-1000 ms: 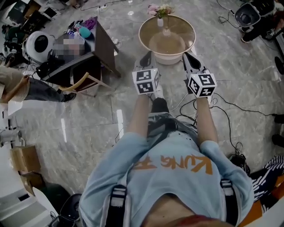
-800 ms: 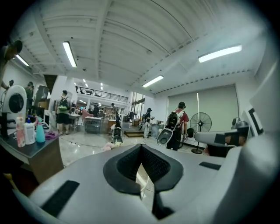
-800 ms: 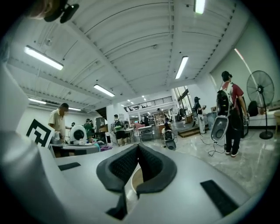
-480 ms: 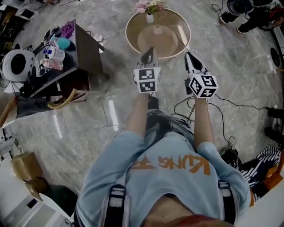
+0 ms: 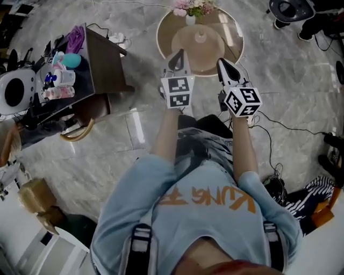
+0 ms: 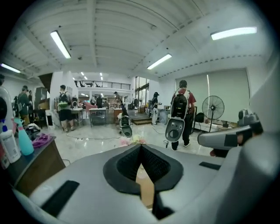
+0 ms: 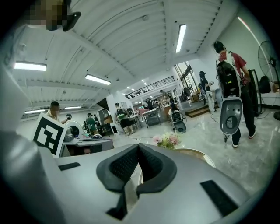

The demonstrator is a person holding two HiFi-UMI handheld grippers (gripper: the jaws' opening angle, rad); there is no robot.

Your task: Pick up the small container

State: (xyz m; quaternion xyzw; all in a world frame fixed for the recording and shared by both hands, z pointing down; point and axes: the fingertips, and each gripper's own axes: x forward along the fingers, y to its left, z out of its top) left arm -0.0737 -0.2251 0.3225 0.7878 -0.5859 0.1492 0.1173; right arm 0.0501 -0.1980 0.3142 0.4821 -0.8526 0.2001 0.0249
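Head view: the left gripper (image 5: 177, 58) and right gripper (image 5: 224, 66) reach toward the round surface (image 5: 228, 33) at top centre. The small container (image 5: 200, 36) stands at its middle, below a flower vase (image 5: 191, 16).
Left gripper view: jaws together, nothing between.
Right gripper view: jaws together, nothing between.

site: open-plan lab hall | cues: ceiling strip lights (image 6: 60, 43), marble floor (image 5: 301, 80), floor cables (image 5: 285, 128), standing fan (image 6: 213, 107), cluttered desk (image 5: 105, 59), people wearing backpack rigs (image 6: 179, 105), mezzanine (image 6: 103, 84)
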